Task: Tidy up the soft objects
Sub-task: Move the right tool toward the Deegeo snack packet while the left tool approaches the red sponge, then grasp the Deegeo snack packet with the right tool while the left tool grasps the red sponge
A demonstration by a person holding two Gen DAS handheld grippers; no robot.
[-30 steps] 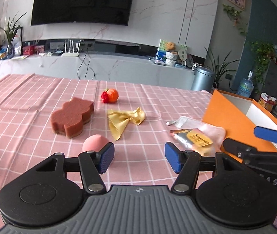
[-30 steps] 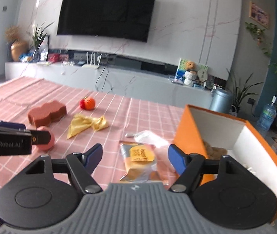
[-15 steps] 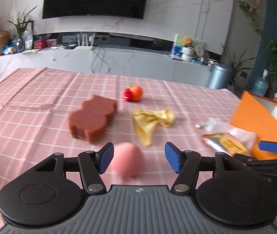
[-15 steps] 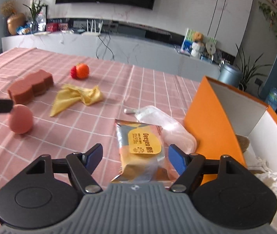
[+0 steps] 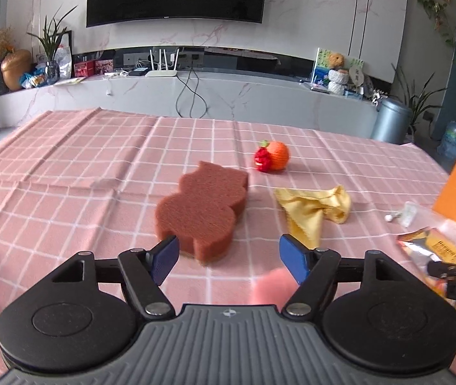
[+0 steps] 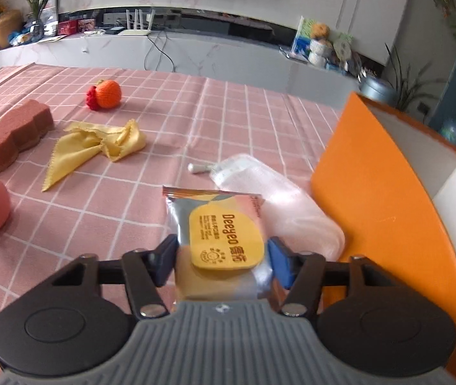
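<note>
Both grippers have been brought lower. Right gripper [image 6: 221, 264] jaws are closing around the foil snack packet [image 6: 216, 234]; left gripper [image 5: 228, 258] jaws are opening over the pink egg-shaped sponge [image 5: 271, 285]. Nothing here is seen boxed in the orange box [image 6: 385, 199] yet.

left gripper [image 5: 228, 256]: tilted down toward the counter, fingers spreading wide
right gripper [image 6: 221, 261]: tilted down, fingers closing
</note>
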